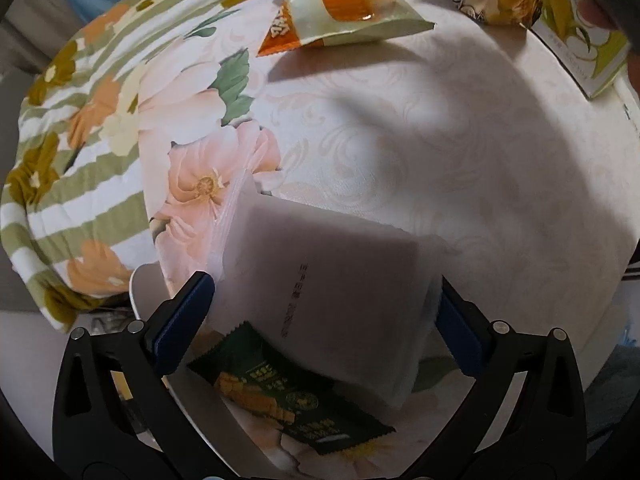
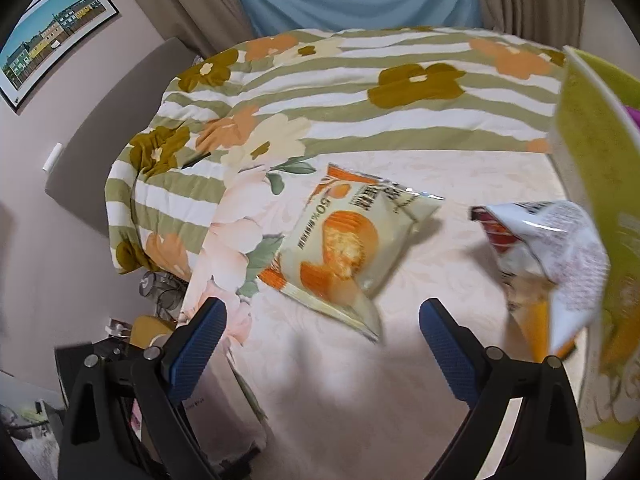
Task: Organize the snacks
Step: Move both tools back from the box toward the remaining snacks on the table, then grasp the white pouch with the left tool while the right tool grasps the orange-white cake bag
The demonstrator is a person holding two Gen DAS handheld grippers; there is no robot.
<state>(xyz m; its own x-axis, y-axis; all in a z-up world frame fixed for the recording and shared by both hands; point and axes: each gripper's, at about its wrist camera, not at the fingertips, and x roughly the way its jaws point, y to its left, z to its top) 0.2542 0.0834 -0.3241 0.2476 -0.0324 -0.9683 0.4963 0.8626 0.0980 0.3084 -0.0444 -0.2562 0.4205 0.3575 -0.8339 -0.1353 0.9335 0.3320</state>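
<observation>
My left gripper [image 1: 326,312] has its jaws wide, and a white snack packet [image 1: 332,300] lies between the fingers; I cannot tell whether they press on it. A dark green snack packet [image 1: 288,396] lies under it on a white plate [image 1: 146,288]. A cream and orange chip bag [image 1: 344,4] lies at the far side of the bed; it also shows in the right wrist view [image 2: 340,248]. My right gripper [image 2: 322,332] is open and empty just short of that bag. A white and red packet [image 2: 548,240] hangs at the right.
A striped floral quilt [image 2: 320,92] is bunched along the far side of the flowered bedsheet [image 1: 440,152]. A green and white box [image 2: 592,208] stands at the right edge; it also shows in the left wrist view [image 1: 588,44]. A brown headboard [image 2: 108,128] and clutter are at left.
</observation>
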